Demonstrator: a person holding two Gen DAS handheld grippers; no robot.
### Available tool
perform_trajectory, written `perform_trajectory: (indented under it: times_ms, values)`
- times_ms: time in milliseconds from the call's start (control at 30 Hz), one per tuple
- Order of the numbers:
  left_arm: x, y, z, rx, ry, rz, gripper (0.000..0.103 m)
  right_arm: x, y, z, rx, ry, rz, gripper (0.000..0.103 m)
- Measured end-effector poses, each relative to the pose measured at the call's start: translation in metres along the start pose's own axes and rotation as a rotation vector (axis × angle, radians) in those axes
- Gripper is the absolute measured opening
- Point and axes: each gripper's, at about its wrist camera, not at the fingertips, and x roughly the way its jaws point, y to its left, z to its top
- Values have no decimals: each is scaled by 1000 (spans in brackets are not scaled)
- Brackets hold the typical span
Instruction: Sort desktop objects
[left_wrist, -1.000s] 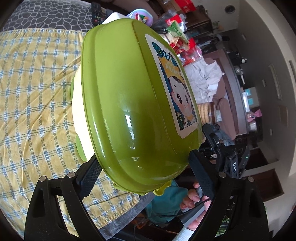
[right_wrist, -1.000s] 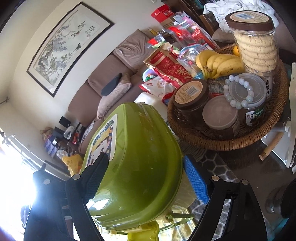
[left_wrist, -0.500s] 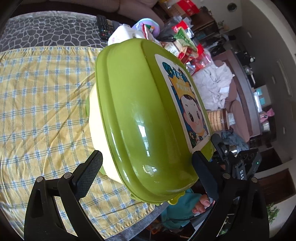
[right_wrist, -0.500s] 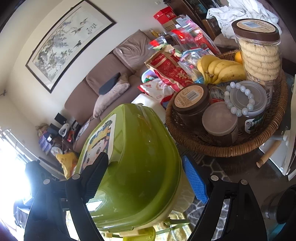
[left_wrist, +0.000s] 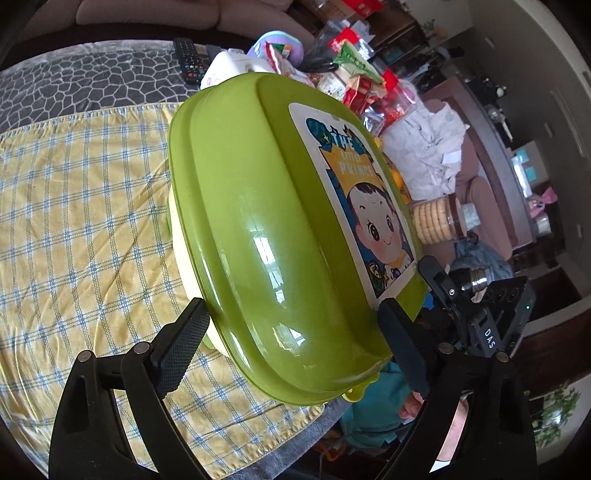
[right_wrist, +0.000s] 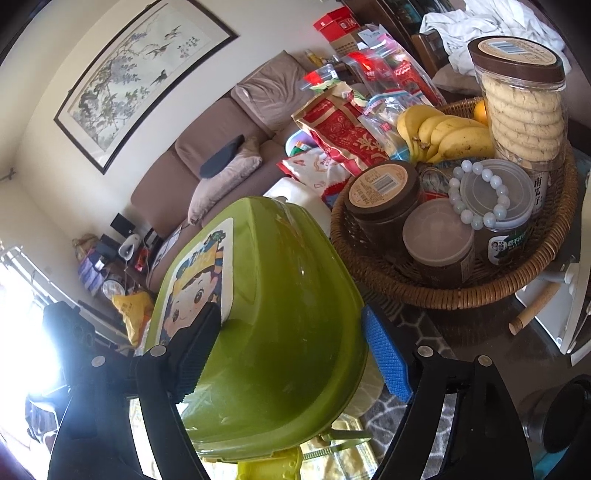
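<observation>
Left wrist view: the left gripper straddles the near end of a green lidded box. Its jaws are closing. The left finger lies against the pale base below the lid rim, and the right finger lies against the lid edge under the cartoon label. Firm pad pressure cannot be confirmed from this view, but the box sits tilted and clear of the cloth, so a grasp is the likely reading.

Right wrist view: the right gripper takes the opposite end of the same box. Its jaws are also closing. The black finger presses on the label face; the blue-padded finger stands just beside the lid's far flank, with contact uncertain.

A grip at each end is judged necessary because the box is wide and its domed lid is glossy; one gripper would let it pivot. A yellow-green latch hangs at the lower edge, so the lid may not be locked to the base.

The box is held above a yellow checked cloth covering the bench. Just beside it stands a wicker basket holding a cookie jar, bananas, and lidded jars, one with a bead bracelet on top. Snack bags are piled behind.
</observation>
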Motion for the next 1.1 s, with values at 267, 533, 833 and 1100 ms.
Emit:
perform_trajectory:
  times_ms: [267,533,833,1100]
  values:
    - [4,11,-2,-36,13,-67,92,4,-1,0,0,-1,-9,83]
    - [-21,20,-17,-7,-36,-53,94,-8,24,-1,-102,-30,-92,87]
    - [-69,47,-62,28,-114,123,103,-14,66,-23,-236,-24,-159,101]
    - [-106,72,-98,16,-175,246,103,-13,99,-64,-332,45,-185,102]
